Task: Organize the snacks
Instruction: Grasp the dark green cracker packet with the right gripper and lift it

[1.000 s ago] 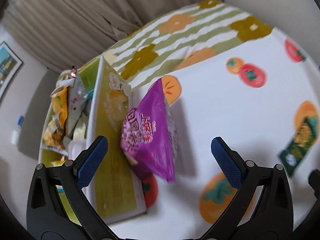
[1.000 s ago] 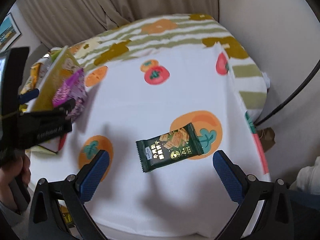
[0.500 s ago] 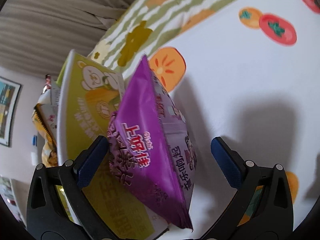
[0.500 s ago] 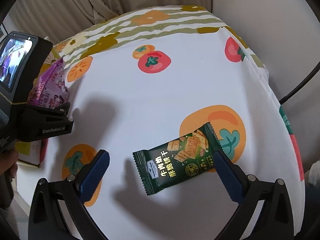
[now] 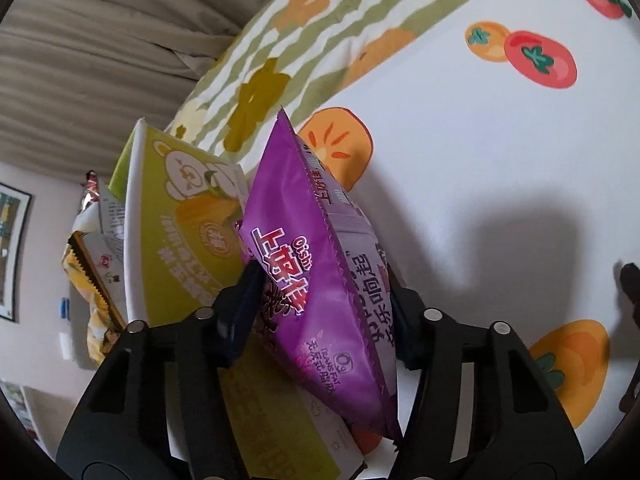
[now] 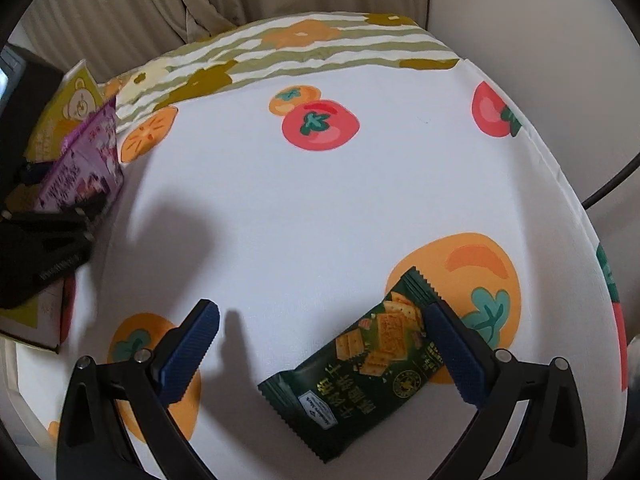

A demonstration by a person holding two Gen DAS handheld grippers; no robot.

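A white tablecloth (image 6: 320, 208) printed with orange and red fruit covers the table; its far border is striped green and white with mustard and orange flowers. Behind that far border hangs a beige curtain (image 6: 168, 4), and a plain pale wall (image 6: 520, 20) stands to the curtain's right. A framed picture (image 5: 12, 256) hangs on a wall left of the tablecloth.

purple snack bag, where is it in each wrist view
Left wrist: purple snack bag fills the lower centre, pinched between the left gripper pads.
Right wrist: it sits at the far left edge, above the dark gripper body.
Shared landmark: the yellow-green carton beside it, on the bag's left.
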